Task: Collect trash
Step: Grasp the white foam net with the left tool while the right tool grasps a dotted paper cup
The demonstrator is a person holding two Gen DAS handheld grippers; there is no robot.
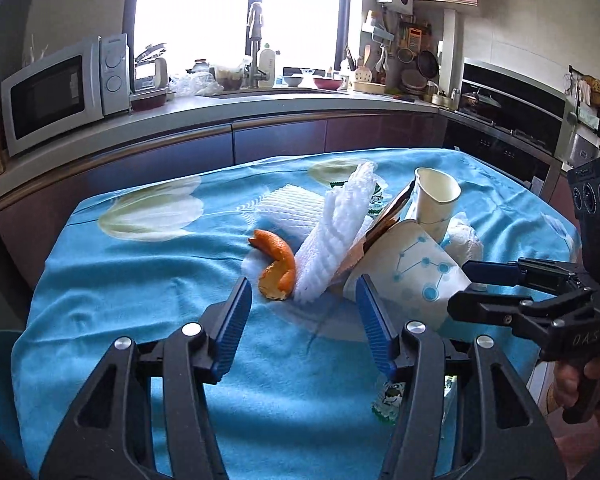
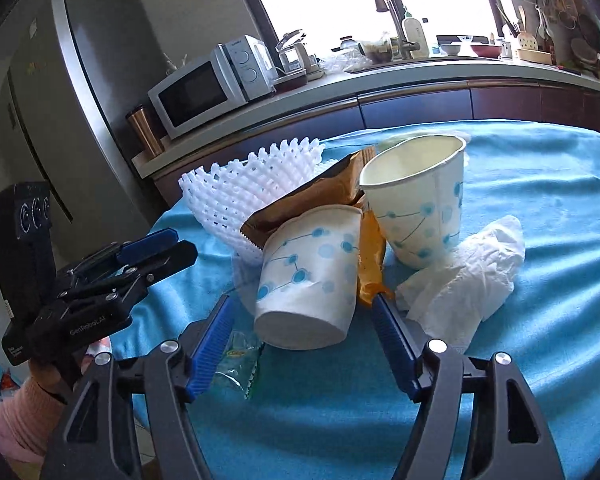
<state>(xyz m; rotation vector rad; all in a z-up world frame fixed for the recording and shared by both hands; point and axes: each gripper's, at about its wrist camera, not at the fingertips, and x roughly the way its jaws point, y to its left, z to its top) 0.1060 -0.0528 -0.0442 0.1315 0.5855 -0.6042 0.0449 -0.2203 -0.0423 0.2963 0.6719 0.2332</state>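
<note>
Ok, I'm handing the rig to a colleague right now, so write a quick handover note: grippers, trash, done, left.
Left gripper: open, empty, low over the blue cloth, facing the orange peel and foam net.
Right gripper: open, empty, jaws either side of the tipped paper cup.
The pile also holds an upright paper cup, brown wrapper, crumpled tissue and a clear wrapper.
Done: nothing visibly collected.
Left: everything; no bin in view.
</note>
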